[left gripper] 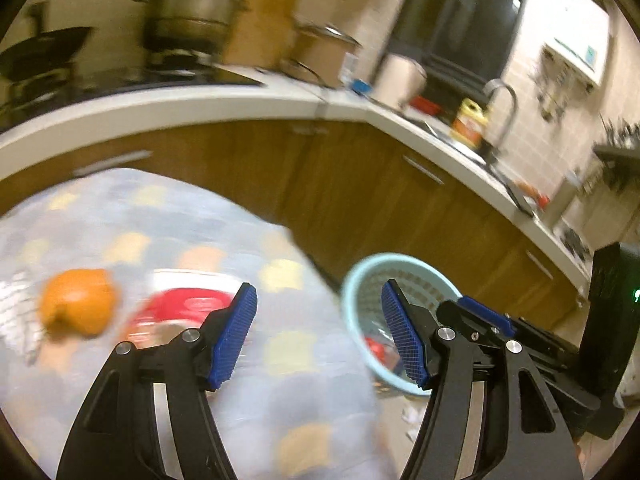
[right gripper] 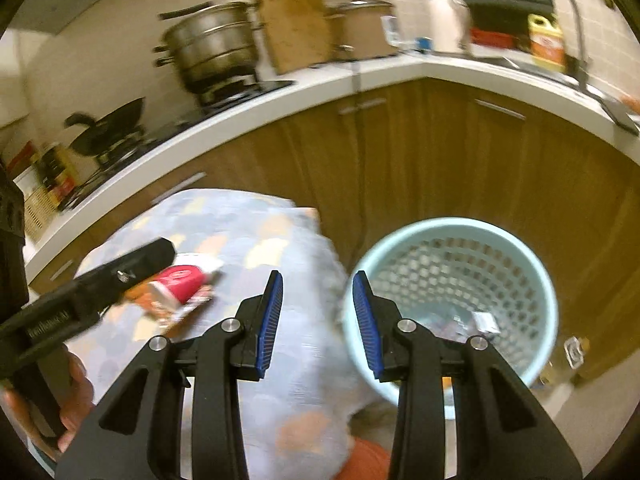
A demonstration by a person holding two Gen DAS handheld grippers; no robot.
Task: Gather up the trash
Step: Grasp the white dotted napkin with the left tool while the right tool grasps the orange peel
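- A crumpled red-and-white snack wrapper (right gripper: 180,288) lies on the desk's patterned grey cloth (right gripper: 296,360), at ten o'clock from the right gripper (right gripper: 318,324).
- The orange fruit peel (left gripper: 78,302) sits at its nine o'clock.
- Best approach: descend squarely over the wrapper, pinch its raised fold.
- The pale-blue perforated plastic wastebasket (right gripper: 452,236) waits at three o'clock.
- The left gripper (left gripper: 318,334) and the right gripper both gape, empty.

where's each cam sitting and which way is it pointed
Left wrist: on the left gripper, above the patterned tablecloth, facing the stove counter; its open fingers and the right gripper show.
Right wrist: on the right gripper, over the table edge, facing the blue basket; its open fingers, the left gripper's black body and a hand show.
Shared: tablecloth, basket, red wrapper, steamer pot.
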